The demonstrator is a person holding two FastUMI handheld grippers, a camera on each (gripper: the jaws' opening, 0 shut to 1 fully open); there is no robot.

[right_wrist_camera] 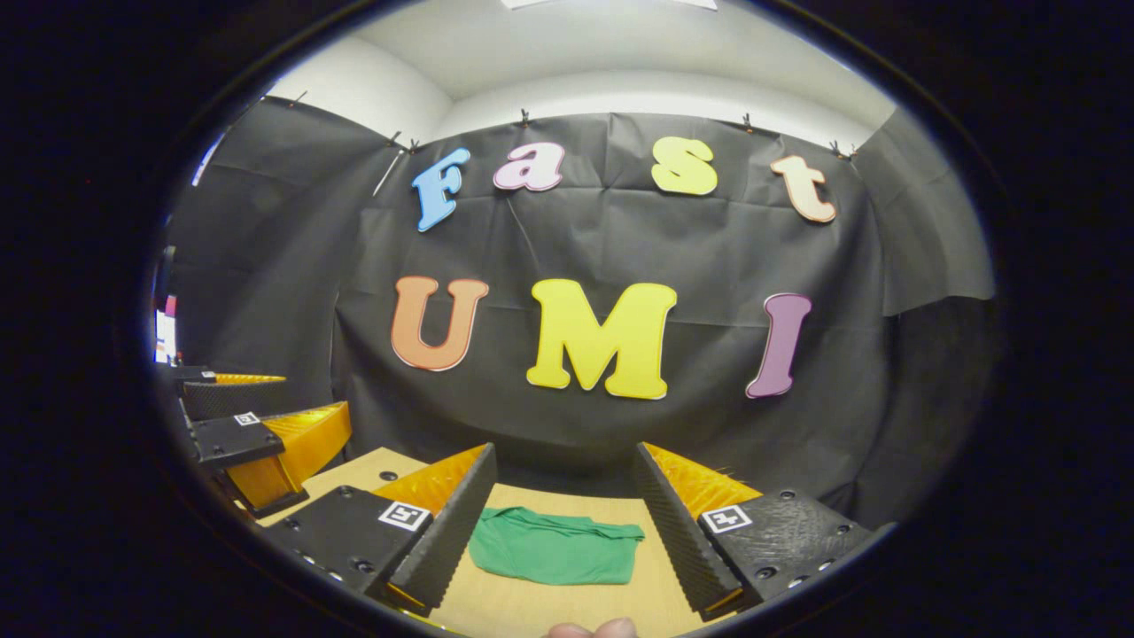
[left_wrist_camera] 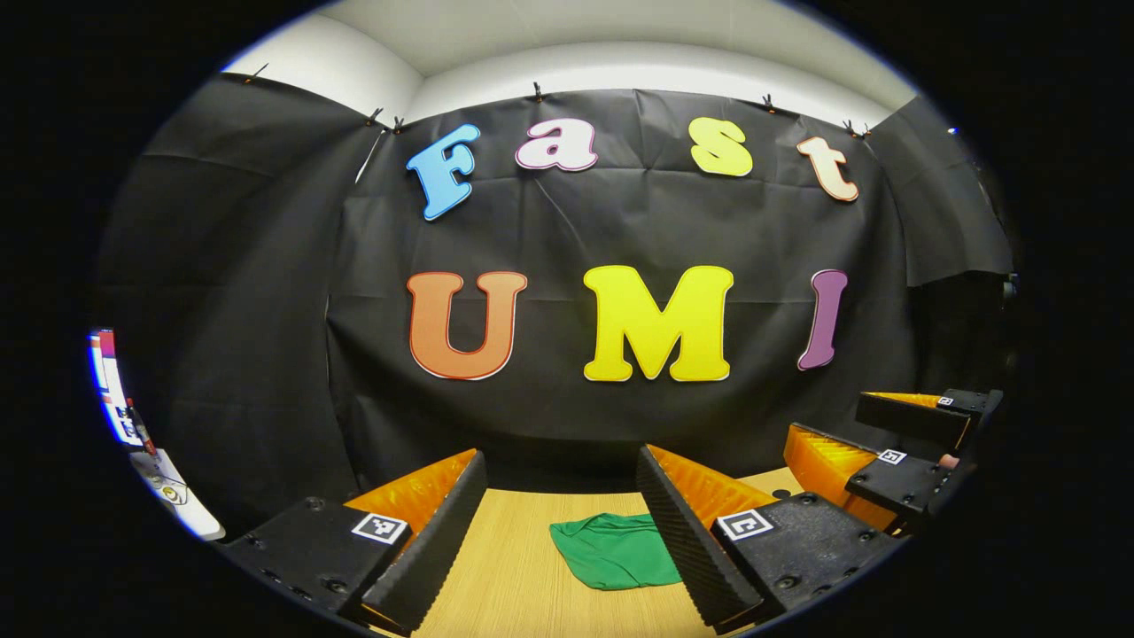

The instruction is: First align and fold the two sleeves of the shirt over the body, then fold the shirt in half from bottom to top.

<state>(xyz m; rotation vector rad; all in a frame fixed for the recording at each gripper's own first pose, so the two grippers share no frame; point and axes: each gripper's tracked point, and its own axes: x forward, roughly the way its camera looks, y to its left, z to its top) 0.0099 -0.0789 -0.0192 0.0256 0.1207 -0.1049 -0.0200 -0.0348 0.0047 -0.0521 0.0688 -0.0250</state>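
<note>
The green shirt [left_wrist_camera: 616,549] lies as a small folded bundle on the wooden table [left_wrist_camera: 505,567]. In the left gripper view it sits low between my left gripper's [left_wrist_camera: 560,456] fingers, partly hidden behind the right-hand one. That gripper is open, holds nothing, and hovers above the table. My right gripper [left_wrist_camera: 824,424] hangs at the right, also open and holding nothing. In the right gripper view the shirt [right_wrist_camera: 554,548] rests between the open fingers of my right gripper [right_wrist_camera: 563,450], well below them. The left gripper [right_wrist_camera: 317,397] hangs at the left edge, apart from the cloth.
The black cloth wall [left_wrist_camera: 620,230] rises just behind the table's far edge. A lit screen [left_wrist_camera: 111,390] and a white object [left_wrist_camera: 168,492] stand at the far left. A person's fingertip [right_wrist_camera: 589,629] shows at the bottom of the right gripper view.
</note>
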